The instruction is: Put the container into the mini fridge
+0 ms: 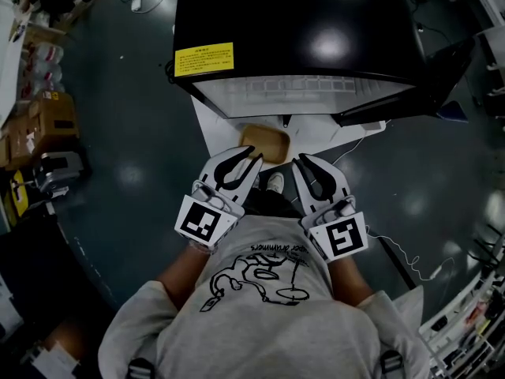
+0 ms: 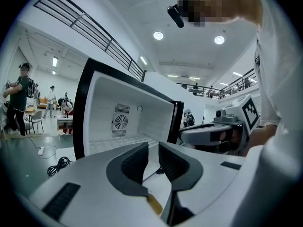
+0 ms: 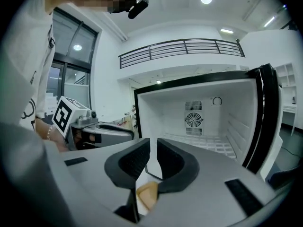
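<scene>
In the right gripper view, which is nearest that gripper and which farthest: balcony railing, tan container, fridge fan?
1. Tan container, just below the right gripper.
2. Fridge fan, straight ahead, deep inside at the back.
3. Balcony railing, high up, far behind.

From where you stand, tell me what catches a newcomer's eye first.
The black mini fridge fills the top of the head view, its door open on a bare white interior with a fan grille on the back wall. A tan container lies in front of the opening, with the left gripper and right gripper aimed at its near edge.
</scene>
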### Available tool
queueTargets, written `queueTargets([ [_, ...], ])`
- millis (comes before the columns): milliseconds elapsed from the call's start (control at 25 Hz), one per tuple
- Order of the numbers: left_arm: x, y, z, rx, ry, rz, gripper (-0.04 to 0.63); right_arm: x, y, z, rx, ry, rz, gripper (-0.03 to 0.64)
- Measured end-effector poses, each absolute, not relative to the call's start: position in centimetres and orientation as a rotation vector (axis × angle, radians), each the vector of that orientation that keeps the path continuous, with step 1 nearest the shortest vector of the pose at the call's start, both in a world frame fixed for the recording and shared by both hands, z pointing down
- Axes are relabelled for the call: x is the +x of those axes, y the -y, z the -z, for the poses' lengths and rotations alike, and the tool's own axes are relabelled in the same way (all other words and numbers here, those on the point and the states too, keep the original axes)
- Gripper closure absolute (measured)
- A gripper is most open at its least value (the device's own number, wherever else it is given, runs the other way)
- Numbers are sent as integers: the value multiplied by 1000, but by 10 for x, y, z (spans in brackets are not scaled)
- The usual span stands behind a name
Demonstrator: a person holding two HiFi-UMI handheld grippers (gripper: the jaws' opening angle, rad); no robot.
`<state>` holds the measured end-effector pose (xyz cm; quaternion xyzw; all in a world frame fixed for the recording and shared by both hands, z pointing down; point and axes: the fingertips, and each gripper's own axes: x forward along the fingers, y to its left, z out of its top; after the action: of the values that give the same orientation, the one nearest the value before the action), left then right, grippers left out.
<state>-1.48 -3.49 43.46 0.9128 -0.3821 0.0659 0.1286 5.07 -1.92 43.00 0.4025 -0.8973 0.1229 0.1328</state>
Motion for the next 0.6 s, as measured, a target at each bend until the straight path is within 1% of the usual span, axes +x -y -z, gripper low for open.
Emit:
queueTargets([
  [160, -18, 36, -460, 2646, 1101, -241, 515, 51, 21, -447, 1169, 2578, -367, 554],
  [600, -28, 46, -513, 2592, 1087, -326, 508, 53, 29, -498, 1219, 2499, -397, 526],
])
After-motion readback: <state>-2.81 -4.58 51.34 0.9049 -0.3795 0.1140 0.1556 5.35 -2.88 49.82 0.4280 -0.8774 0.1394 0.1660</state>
